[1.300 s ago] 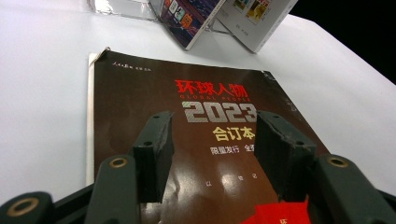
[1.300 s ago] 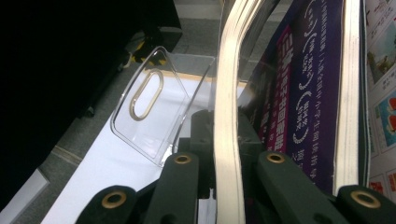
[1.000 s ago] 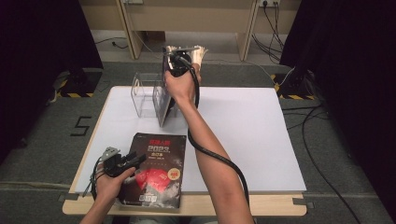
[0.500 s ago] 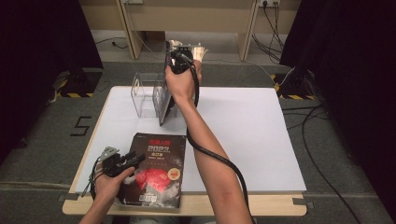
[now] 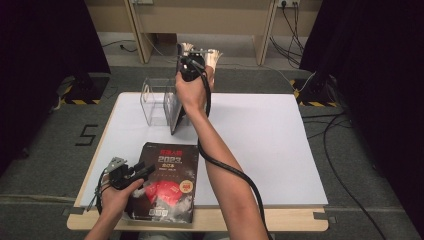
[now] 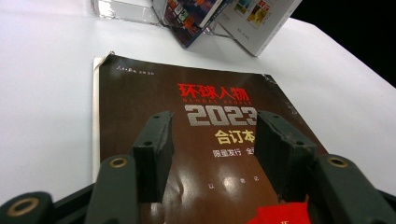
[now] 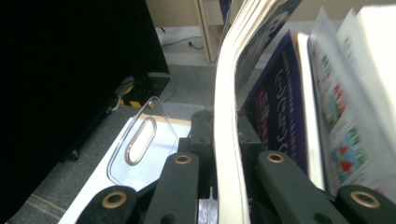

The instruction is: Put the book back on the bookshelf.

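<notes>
Clamping a magazine (image 7: pixel 229 154) by its edge, the right gripper (image 5: pixel 192 67) holds it upright beside the clear acrylic file holder (image 5: pixel 156 100). Left gripper (image 5: pixel 131 174), jaws apart, hovers over the bound "2023" magazine (image 5: pixel 167 182) lying flat on the white table (image 5: pixel 280 140).

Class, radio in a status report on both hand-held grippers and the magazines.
Right hand-held gripper shut on upright magazine at clear acrylic rack. Left hand-held gripper open over flat dark-brown 2023 magazine. Nothing in the way.

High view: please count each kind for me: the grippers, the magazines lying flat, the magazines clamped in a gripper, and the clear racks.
Grippers: 2 (left gripper, right gripper)
Flat magazine: 1
Clamped magazine: 1
Clear rack: 1
Total: 5
</notes>
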`<state>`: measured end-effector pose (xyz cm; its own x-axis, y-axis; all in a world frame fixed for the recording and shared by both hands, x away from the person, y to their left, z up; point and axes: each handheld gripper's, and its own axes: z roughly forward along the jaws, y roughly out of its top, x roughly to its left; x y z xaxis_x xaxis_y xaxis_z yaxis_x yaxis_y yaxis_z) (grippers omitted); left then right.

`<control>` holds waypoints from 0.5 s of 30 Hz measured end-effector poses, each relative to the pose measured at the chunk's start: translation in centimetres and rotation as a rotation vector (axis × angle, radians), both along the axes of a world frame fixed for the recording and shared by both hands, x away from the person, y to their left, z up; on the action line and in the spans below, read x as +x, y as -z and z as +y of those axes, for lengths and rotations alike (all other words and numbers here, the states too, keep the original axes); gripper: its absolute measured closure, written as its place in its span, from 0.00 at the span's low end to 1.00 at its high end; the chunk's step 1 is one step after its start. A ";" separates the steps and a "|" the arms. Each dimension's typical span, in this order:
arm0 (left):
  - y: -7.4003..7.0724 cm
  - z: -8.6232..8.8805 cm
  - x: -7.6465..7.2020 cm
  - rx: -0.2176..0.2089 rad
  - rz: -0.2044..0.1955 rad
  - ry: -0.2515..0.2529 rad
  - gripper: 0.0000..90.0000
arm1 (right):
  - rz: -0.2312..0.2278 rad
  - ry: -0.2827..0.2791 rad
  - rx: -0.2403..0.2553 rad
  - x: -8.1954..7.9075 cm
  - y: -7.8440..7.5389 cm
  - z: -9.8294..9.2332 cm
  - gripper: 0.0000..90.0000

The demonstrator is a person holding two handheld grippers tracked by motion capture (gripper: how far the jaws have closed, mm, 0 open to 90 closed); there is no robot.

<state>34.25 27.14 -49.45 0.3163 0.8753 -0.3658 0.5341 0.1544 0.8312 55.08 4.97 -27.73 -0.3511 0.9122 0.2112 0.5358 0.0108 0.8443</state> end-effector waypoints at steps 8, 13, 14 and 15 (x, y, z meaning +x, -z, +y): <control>0.0 0.1 0.0 -0.003 -0.001 -0.002 0.52 | 0.013 0.006 -0.027 0.4 1.5 0.9 0.92; 0.0 0.0 0.0 0.000 -0.001 0.003 0.52 | 0.042 0.004 -0.053 0.5 1.9 0.8 0.91; 0.0 -0.1 0.0 -0.001 -0.001 0.003 0.52 | 0.049 0.002 -0.053 0.6 2.0 0.8 0.91; 0.0 -0.1 0.0 0.001 -0.001 0.004 0.52 | 0.052 -0.001 -0.061 0.6 2.3 0.8 0.91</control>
